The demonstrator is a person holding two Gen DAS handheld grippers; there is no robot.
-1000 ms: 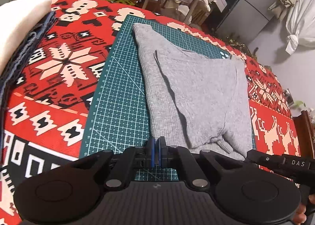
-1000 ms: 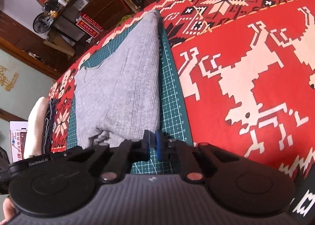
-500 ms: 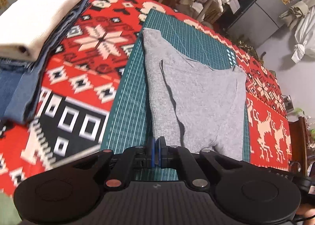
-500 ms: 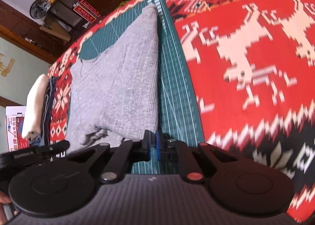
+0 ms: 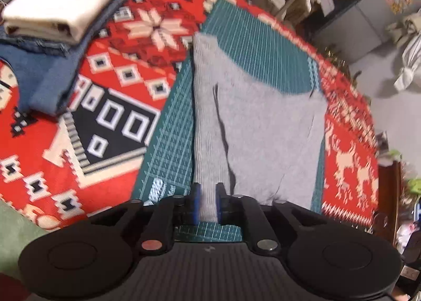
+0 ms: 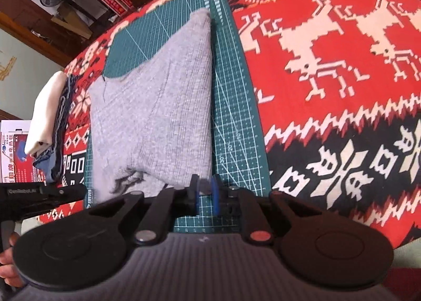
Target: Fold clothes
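Risk first: the left gripper [image 5: 206,205] and right gripper [image 6: 204,197] each sit at a near corner of the grey sweater [image 5: 252,127], w/ jaws only a little apart. If either one closes on just the top layer, I'd guess the layers slide apart on a lift & the neat side folds come undone. The knit looks soft & floppy, so uneven lift between the 2 sides would likely skew it. The near hem is bunched in the right wrist view; that wrinkle could get folded in.

Where things are: sweater lies flat on the green cutting mat [image 5: 168,143], sides already turned in so it makes a long narrow shape running away from the grippers. Mat sits on the bench under a red patterned cloth [image 6: 329,69].

Left gripper: slightly open, near left edge of sweater showing between the blue pads; can't tell if it touches. Right gripper: also slightly open, at the near right corner, mostly mat seen through the gap, fabric just beside it. Neither is holding anything.

Off to the left, well apart, a stack of folded clothes [image 5: 65,3], cream piece on top of denim.
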